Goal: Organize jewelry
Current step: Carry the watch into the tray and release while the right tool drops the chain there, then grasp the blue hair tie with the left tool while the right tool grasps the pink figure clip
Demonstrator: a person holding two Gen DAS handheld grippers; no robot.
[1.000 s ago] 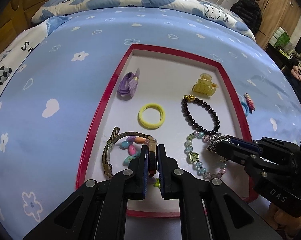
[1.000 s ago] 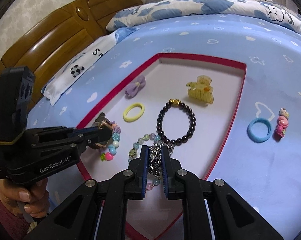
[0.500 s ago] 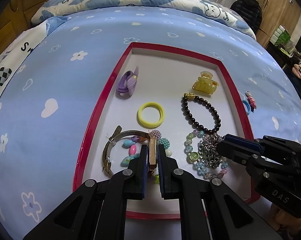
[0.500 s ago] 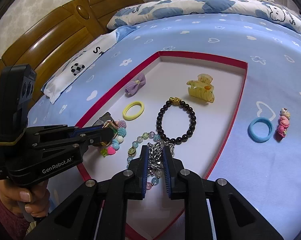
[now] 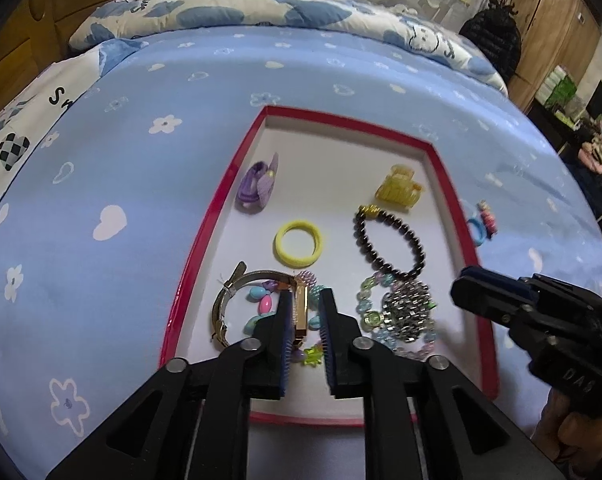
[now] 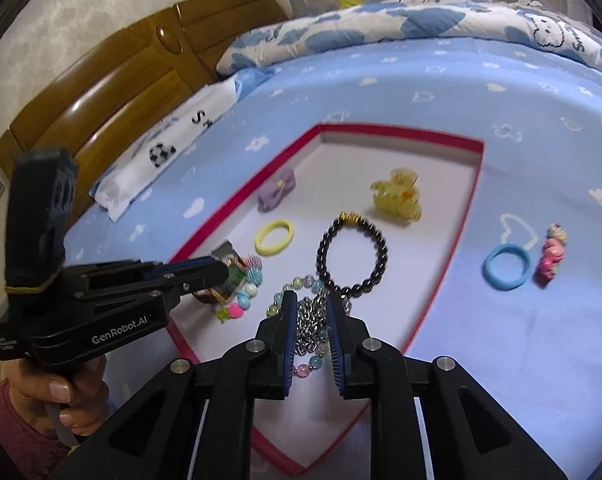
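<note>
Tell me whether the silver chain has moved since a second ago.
Yes. The silver chain has dropped from the right gripper's just-opening jaws into a heap on the pastel bead bracelet below the black bead bracelet.

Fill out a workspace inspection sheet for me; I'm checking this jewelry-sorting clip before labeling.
Surface: blue bedsheet, with a red-rimmed tray on it.
Job's things: in the tray are a gold watch, silver chain, black bead bracelet, yellow hair tie, purple bow and yellow hair clip.
Clutter: blue hair tie and pink charm on the sheet outside the tray.
Claws: left claw and right claw have just been opening; the watch lies loose inside the left, the chain inside the right.
Cables: nothing seen.
Surroundings: wooden headboard, quilt.
</note>
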